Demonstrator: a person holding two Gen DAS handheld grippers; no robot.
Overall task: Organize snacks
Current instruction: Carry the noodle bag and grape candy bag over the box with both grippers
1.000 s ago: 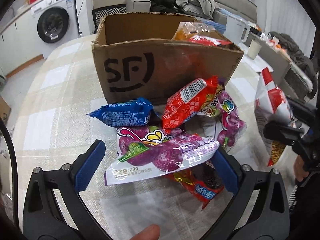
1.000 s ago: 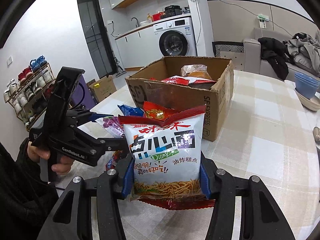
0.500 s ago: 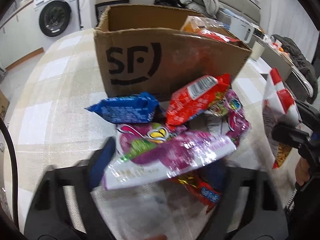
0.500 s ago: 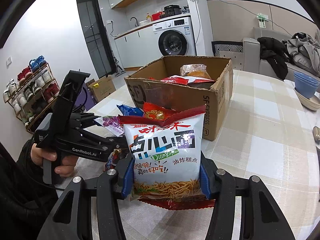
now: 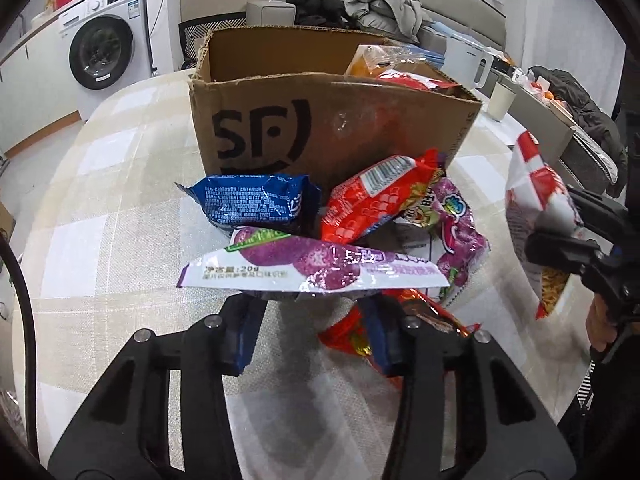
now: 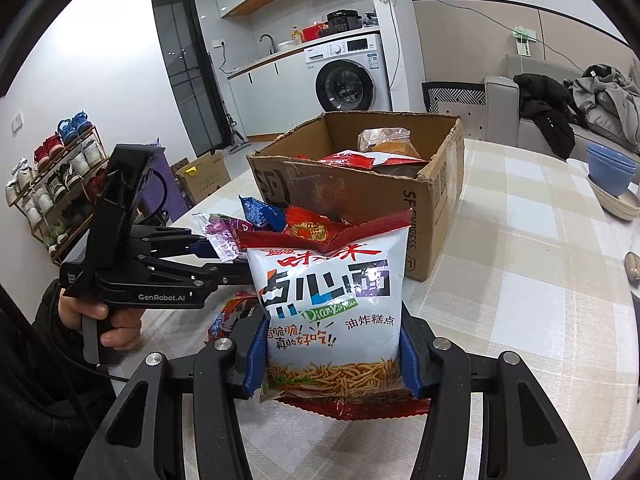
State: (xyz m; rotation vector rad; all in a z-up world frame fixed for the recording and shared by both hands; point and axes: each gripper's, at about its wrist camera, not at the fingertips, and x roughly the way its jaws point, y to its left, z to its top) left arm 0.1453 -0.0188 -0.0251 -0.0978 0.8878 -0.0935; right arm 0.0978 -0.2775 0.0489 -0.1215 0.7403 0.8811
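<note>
My left gripper point(image 5: 312, 328) is shut on a purple-and-white snack packet point(image 5: 312, 268) and holds it above the table, in front of the cardboard box point(image 5: 320, 128). A blue packet point(image 5: 256, 204), a red packet point(image 5: 372, 204), another purple packet point(image 5: 460, 232) and a red wrapper point(image 5: 432, 320) lie in a pile by the box. My right gripper point(image 6: 332, 364) is shut on a white noodle-snack bag point(image 6: 332, 300) held upright. The box point(image 6: 360, 192) holds an orange packet point(image 6: 388, 144) and a red one point(image 6: 344, 159).
The table has a checked cloth point(image 5: 100, 240). Stacked blue bowls point(image 6: 612, 172) stand at the table's far right. A white cup point(image 5: 498, 100) stands behind the box. A washing machine point(image 6: 352, 80) and a sofa with clothes point(image 6: 580, 108) are beyond the table.
My left gripper closed on the purple-and-white packet and lifted it off the pile. My right gripper kept its hold on the noodle-snack bag and barely moved.
</note>
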